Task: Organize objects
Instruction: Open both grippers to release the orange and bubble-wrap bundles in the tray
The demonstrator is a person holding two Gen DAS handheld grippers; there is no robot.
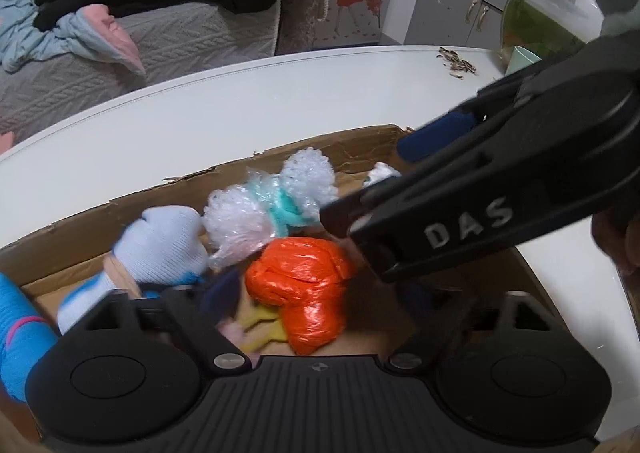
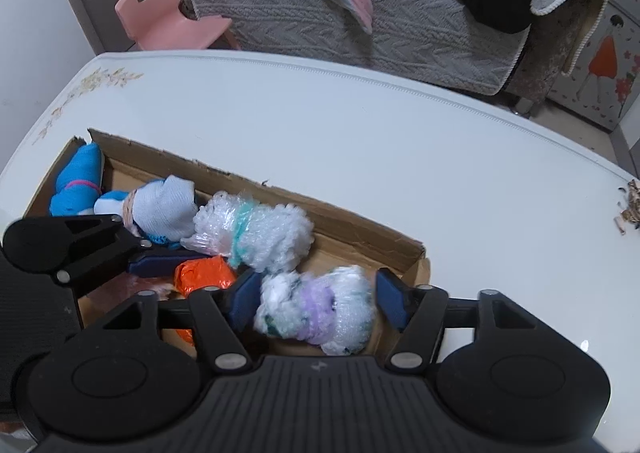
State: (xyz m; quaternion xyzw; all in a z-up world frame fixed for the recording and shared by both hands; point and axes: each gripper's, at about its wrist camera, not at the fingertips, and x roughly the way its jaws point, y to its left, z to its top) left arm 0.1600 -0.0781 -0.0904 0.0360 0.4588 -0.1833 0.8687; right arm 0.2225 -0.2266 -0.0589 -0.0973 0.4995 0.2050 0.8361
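both working over a shallow cardboard box [image 2: 352, 223] on the white table [image 2: 360, 133], torn along its rim, low enough to drop soft bundles in from above. right gripper [image 2: 316, 303] tipped steeply down at the near right end of the box, blue pads either side of a bubble-wrap bundle with a purple band [image 2: 316, 309]; gaps visible between pads and wrap on both sides, so standing open around it rather than pinching, likely a release into the last free corner. left gripper [image 1: 316, 305] reaching in from the other side, fingers [image 2: 168, 263] spread wide over the orange plastic-wrapped lump [image 1: 304, 289], open too, nothing clamped; lump lying on the box floor, touching the row behind it, with something yellow [image 1: 260, 323] just beside it, too hidden to name. along the far wall, packed side by side so each props the next: a bright blue sock roll with a pink stripe [image 2: 78, 183] at the far left end, a pale blue sock bundle [image 2: 160, 211] next, then a bubble-wrap bundle tied with teal [image 2: 256, 233]. rows kept tight, probably to leave floor for the front pair. box sitting near the table's front edge, within easy reach of both hands. husks or seed shells [image 1: 456, 63] scattered well apart on the table, and a green-tinted glass jar [image 1: 536, 21] beyond, no part of the sorting. sofa with clothes [image 2: 360, 13] behind.
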